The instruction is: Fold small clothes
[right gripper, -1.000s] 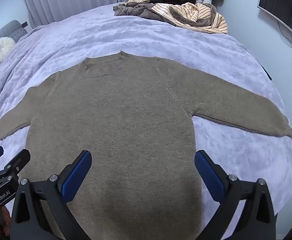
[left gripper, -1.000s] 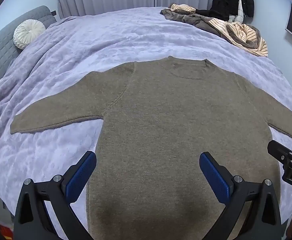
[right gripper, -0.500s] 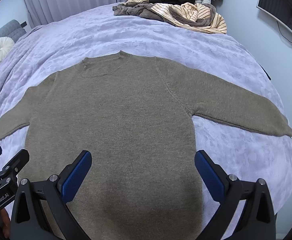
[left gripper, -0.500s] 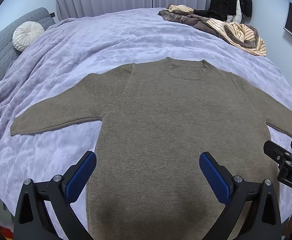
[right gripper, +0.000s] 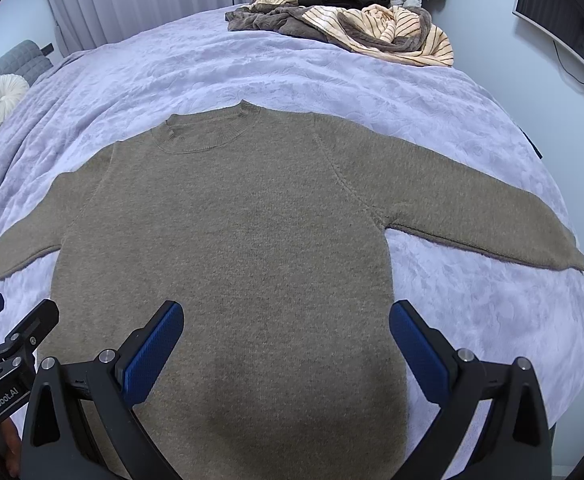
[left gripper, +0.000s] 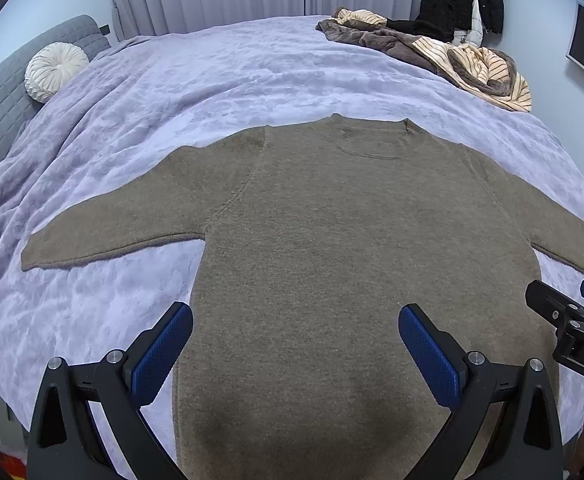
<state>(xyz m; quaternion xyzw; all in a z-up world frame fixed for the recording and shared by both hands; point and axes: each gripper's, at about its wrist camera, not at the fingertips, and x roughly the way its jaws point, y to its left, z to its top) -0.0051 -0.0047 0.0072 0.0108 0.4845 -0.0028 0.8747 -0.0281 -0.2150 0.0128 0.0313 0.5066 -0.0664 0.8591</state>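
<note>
Little had shifted over the last second: both views crept slightly, sweater (left gripper: 332, 240) unmoved, flat on the bed. Left gripper (left gripper: 296, 344) hovered over the lower left body of the garment, jaws spread wide, nothing between the blue pads (left gripper: 159, 352); its outer finger sat over the side edge of the knit. Right gripper (right gripper: 285, 340) held a matching pose above the lower right body, jaws equally wide, empty. Each tool's tip showed at the edge of the other's view. Sweater was a taupe, fuzzy knit with ribbed crew neck (right gripper: 207, 130), sleeves spread outward, collar pointing away. Beneath lay a lavender plush blanket (left gripper: 211, 80), embossed pattern. Far end: heap of striped and brown clothes (right gripper: 356, 28); round pleated cream cushion (left gripper: 55, 72) at left
</note>
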